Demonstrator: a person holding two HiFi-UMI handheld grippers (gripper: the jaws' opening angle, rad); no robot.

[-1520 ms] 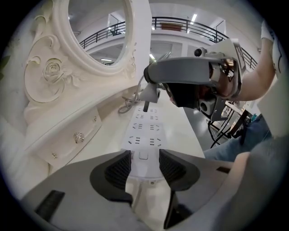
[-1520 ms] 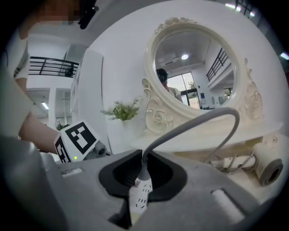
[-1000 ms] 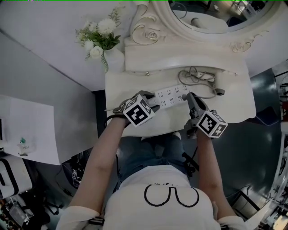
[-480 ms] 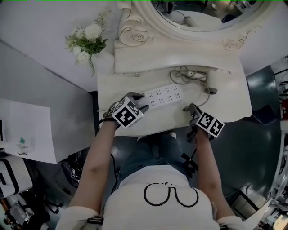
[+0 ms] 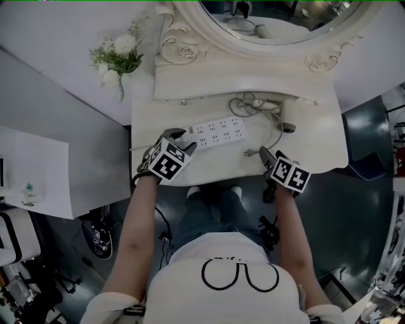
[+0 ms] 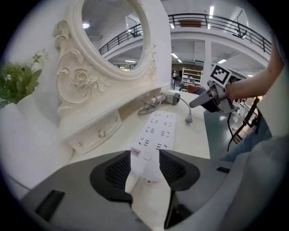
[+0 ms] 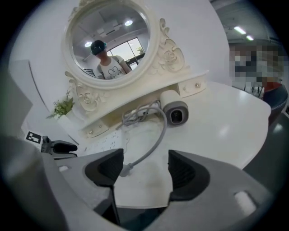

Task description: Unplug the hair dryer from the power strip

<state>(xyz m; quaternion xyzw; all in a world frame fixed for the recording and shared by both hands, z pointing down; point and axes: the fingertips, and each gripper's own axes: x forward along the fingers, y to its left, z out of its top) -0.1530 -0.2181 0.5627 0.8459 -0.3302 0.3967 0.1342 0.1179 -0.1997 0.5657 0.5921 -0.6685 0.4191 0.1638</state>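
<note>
A white power strip (image 5: 218, 131) lies across the white dressing table (image 5: 316, 145). My left gripper (image 5: 180, 135) is shut on its left end; in the left gripper view the strip (image 6: 156, 135) runs away from between the pads of that gripper (image 6: 144, 155). The hair dryer (image 5: 286, 126) lies at the back right, its grey cord (image 7: 156, 137) trailing forward to the plug (image 7: 125, 170), which lies loose on the table, out of the strip. My right gripper (image 7: 144, 164) has just been opening and stands open round the plug (image 5: 250, 152), pads clear of it.
An ornate oval mirror (image 5: 272, 19) and a shallow drawer unit (image 5: 190, 95) stand at the table's back. A bunch of white flowers (image 5: 117, 57) sits at the back left. The table's front edge is just under my right gripper (image 5: 266, 155).
My right gripper drew back from the strip's right end toward the table's front edge, taking the plug out, then opened. The plug now lies on the table. The left gripper kept its hold.
</note>
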